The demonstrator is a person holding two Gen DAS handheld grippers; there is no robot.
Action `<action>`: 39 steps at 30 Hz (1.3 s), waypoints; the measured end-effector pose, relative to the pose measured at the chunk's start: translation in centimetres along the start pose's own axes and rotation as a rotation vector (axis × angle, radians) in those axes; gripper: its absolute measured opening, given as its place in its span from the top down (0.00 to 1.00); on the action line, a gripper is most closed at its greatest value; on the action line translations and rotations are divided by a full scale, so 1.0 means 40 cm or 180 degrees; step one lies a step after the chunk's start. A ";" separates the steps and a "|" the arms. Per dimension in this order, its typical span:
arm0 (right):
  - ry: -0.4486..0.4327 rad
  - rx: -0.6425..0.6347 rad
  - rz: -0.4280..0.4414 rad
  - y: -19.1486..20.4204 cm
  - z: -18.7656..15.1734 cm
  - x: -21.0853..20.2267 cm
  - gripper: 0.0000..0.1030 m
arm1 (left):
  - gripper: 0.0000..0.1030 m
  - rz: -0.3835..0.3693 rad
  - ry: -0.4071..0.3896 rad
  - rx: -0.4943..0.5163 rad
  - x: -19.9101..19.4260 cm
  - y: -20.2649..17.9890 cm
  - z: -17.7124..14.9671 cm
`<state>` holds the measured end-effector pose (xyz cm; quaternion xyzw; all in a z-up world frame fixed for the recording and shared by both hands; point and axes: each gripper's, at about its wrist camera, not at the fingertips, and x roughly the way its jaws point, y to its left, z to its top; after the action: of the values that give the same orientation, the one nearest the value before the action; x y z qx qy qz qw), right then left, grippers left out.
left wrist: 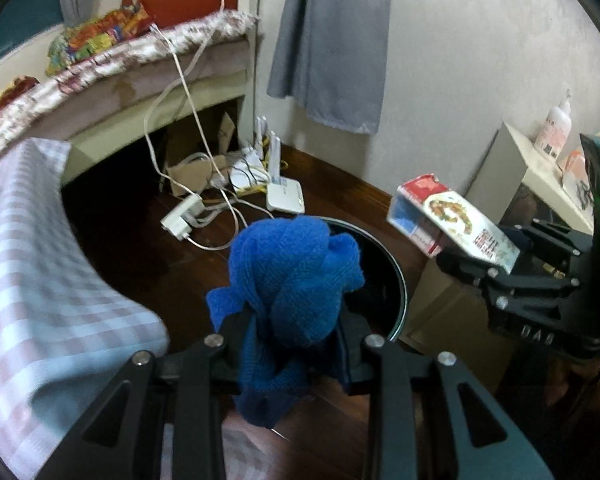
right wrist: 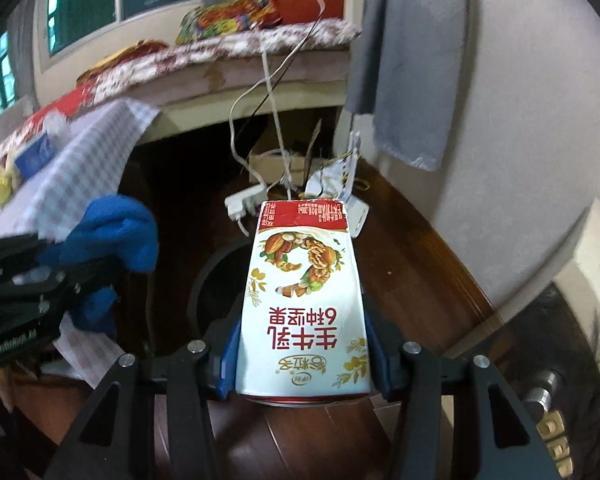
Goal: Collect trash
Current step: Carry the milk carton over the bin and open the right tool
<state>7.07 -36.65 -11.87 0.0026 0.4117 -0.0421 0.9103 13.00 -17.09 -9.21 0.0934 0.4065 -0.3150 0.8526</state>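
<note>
The left gripper (left wrist: 296, 344) is clenched on a crumpled blue cloth (left wrist: 296, 276), which stands up between its jaws just above the round dark trash bin (left wrist: 398, 280) on the wooden floor (left wrist: 148, 232). The right gripper (right wrist: 304, 360) grasps a milk carton (right wrist: 304, 304) by its two sides, also near the bin. The carton is white with a red band at the far end and a picture of nuts. Its large red Chinese characters read 生牛乳 and 6种坚果, seen upside down from the right wrist; a small green logo near the bottom is too small to read. Behind the bin, a white router (left wrist: 285, 197) and a power strip (left wrist: 182, 217) lie on the floor with cables. A checked cloth (left wrist: 40, 264) hangs at the left.
</note>
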 end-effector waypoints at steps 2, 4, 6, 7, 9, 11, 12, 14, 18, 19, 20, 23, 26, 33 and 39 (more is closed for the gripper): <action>0.0098 -0.0147 0.0046 0.001 -0.011 0.041 0.47 | 0.68 -0.0039 0.0078 -0.0006 0.036 0.003 0.000; 0.0194 -0.0274 0.0093 0.004 -0.018 0.080 0.47 | 0.68 -0.0095 0.0184 0.0011 0.078 0.003 0.000; 0.0270 -0.0392 0.0156 0.008 -0.021 0.112 0.47 | 0.68 -0.0125 0.0278 0.0074 0.110 -0.003 0.001; 0.0298 -0.0470 0.0184 0.011 -0.023 0.129 0.47 | 0.68 -0.0136 0.0332 0.0090 0.128 -0.006 -0.001; 0.0371 -0.0576 0.0251 0.013 -0.023 0.160 0.47 | 0.68 -0.0174 0.0421 0.0103 0.159 -0.009 -0.002; 0.0458 -0.0699 0.0329 0.014 -0.019 0.196 0.47 | 0.68 -0.0172 0.0473 0.0112 0.179 -0.008 -0.001; 0.0491 -0.0744 0.0358 0.015 -0.016 0.211 0.47 | 0.68 -0.0181 0.0485 0.0113 0.188 -0.008 0.003; 0.0677 -0.0835 0.0462 0.018 -0.008 0.255 0.46 | 0.58 -0.0247 0.0562 0.0110 0.211 -0.008 0.007; 0.0777 -0.1041 0.0032 0.009 -0.020 0.319 0.09 | 0.24 -0.0100 0.0679 0.0076 0.245 0.001 0.001; 0.0785 -0.0987 0.0020 -0.004 -0.021 0.319 0.09 | 0.19 -0.0073 0.0690 0.0057 0.241 0.004 -0.001; 0.0782 -0.0926 -0.0029 -0.017 -0.022 0.315 0.09 | 0.11 -0.0037 0.0691 0.0040 0.233 0.007 -0.004; 0.0720 -0.0826 -0.0114 -0.038 -0.028 0.284 0.09 | 0.05 0.0068 0.0528 0.0049 0.204 0.013 -0.009; 0.0674 -0.0736 -0.0142 -0.042 -0.028 0.258 0.09 | 0.04 0.0145 0.0471 0.0021 0.188 0.015 -0.012; 0.0639 -0.0424 -0.0227 -0.065 -0.007 0.204 0.00 | 0.03 0.0236 0.0284 0.0029 0.140 0.002 0.006; 0.0432 -0.0185 -0.0282 -0.071 0.021 0.106 0.00 | 0.02 0.0269 0.0015 0.0021 0.048 -0.010 0.034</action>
<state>10.27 -39.82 -14.42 -0.0392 0.4733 -0.0701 0.8772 14.52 -18.84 -9.74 0.1140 0.4031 -0.2798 0.8639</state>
